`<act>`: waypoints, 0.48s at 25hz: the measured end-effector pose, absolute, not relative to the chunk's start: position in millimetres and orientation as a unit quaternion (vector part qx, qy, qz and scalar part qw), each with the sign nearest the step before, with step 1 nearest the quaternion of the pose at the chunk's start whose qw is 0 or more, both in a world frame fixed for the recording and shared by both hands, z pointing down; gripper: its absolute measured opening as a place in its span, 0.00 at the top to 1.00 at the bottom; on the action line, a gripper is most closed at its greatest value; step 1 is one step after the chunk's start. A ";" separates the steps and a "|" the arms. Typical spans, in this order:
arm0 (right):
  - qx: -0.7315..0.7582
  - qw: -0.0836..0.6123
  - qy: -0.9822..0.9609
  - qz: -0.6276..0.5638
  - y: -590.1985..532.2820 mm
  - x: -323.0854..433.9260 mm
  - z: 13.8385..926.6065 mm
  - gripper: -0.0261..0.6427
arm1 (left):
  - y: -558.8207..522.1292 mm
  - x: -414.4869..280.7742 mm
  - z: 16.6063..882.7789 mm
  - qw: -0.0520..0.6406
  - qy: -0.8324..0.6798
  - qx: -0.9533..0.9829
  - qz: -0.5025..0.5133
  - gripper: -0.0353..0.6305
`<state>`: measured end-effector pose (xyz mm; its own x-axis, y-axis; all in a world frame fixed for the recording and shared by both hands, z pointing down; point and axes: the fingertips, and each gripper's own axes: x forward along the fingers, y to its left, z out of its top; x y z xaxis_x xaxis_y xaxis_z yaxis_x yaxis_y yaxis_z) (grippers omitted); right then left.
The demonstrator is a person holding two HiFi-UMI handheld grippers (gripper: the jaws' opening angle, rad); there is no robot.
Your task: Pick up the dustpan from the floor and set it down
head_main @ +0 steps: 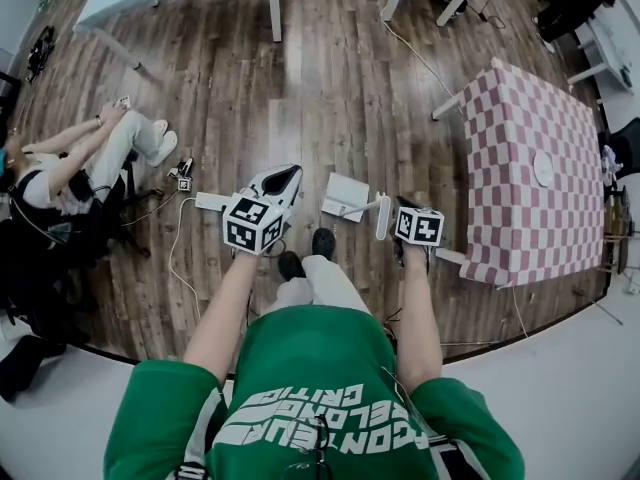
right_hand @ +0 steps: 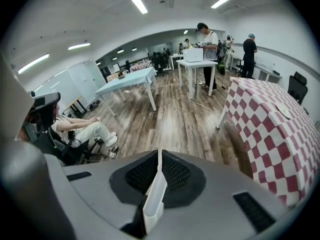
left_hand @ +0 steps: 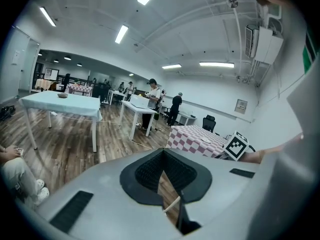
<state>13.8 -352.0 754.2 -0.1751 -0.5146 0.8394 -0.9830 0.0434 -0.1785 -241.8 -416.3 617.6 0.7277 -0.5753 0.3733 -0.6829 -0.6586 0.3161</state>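
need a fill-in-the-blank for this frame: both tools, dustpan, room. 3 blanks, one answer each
1. The right tool is ___ on the handle of the dustpan.
2. The left tool holds ___.
3. The checked table stands on the head view's ___ side.

Missing words: shut; nothing; right

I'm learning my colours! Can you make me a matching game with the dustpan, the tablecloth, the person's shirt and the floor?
Things:
1. dustpan
2. tablecloth
3. shirt
4. floor

Colours:
A. green
B. brown wood
C. white
D. pink and white checks

Pairs: 1-C, 2-D, 3-A, 4-B.
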 end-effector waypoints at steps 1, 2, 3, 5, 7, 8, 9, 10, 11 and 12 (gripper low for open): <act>0.564 0.307 -0.654 0.400 -353.7 12.6 760.2 0.94 | -417.0 -240.9 619.9 0.224 -0.348 0.902 0.123 0.94; 0.558 0.318 -0.650 0.407 -355.3 11.2 767.8 0.90 | -417.7 -240.3 622.2 0.227 -0.349 0.901 0.124 0.94; 0.551 0.329 -0.645 0.414 -356.6 10.0 776.8 0.78 | -418.5 -239.7 624.5 0.230 -0.349 0.900 0.126 0.94; 0.542 0.354 -0.631 0.428 -357.8 9.4 795.6 0.66 | -420.0 -238.2 629.6 0.234 -0.349 0.898 0.131 0.94; 0.538 0.376 -0.614 0.439 -358.1 10.9 813.0 0.63 | -421.2 -236.6 635.0 0.236 -0.350 0.896 0.136 0.94; 0.537 0.385 -0.606 0.444 -358.3 12.1 820.9 0.62 | -421.8 -235.8 637.3 0.237 -0.350 0.896 0.139 0.94; 0.535 0.392 -0.599 0.449 -358.7 13.1 828.4 0.62 | -422.4 -235.1 639.4 0.237 -0.350 0.895 0.142 0.94; 0.532 0.399 -0.592 0.455 -359.1 13.6 835.7 0.62 | -423.3 -234.8 641.1 0.238 -0.350 0.894 0.145 0.94; 0.528 0.406 -0.586 0.461 -359.3 13.8 842.9 0.62 | -424.2 -234.9 642.7 0.239 -0.351 0.893 0.147 0.94; 0.523 0.414 -0.580 0.468 -359.2 13.7 850.2 0.62 | -425.3 -235.2 644.4 0.241 -0.352 0.892 0.148 0.94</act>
